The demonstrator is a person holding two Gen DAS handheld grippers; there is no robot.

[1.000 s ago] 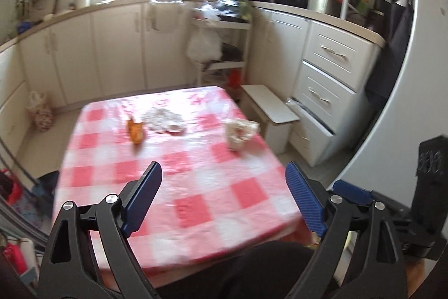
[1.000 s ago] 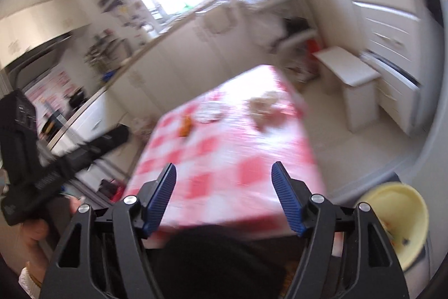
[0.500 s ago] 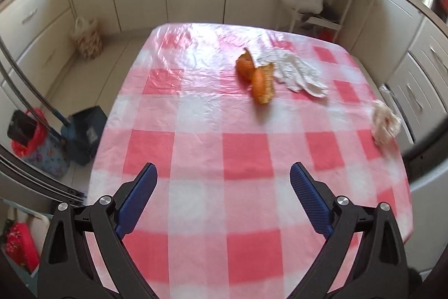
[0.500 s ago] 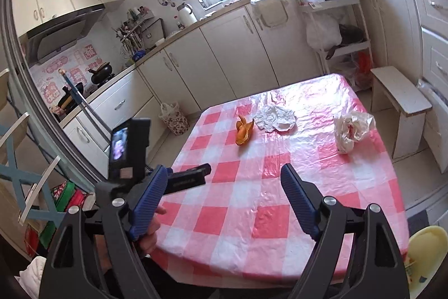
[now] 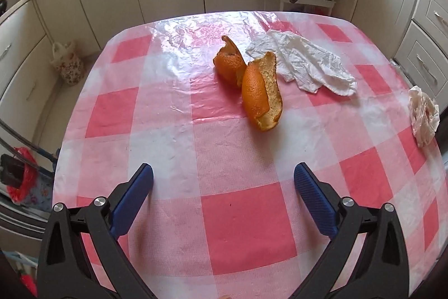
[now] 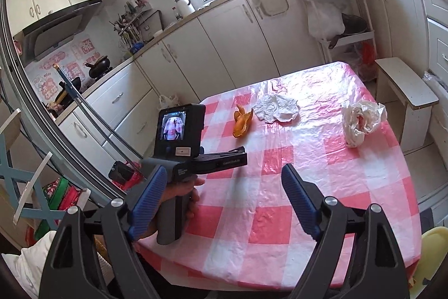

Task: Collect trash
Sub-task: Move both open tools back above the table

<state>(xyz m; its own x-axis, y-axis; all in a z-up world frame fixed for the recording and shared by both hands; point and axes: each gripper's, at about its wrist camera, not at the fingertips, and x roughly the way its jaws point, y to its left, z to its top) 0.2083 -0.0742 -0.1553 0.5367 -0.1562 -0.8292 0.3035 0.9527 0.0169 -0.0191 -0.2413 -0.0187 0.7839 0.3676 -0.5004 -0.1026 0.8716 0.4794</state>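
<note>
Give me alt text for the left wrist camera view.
Open left tongs hover empty above a pink-and-white checked tablecloth, aimed at orange peel. A crumpled white tissue lies just right of the peel, a wadded plastic bag at the table's right edge.

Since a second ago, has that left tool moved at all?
Yes. The left tool has come forward and down over the checked table, closing on the orange peel; its jaws have just been opening, empty.
</note>
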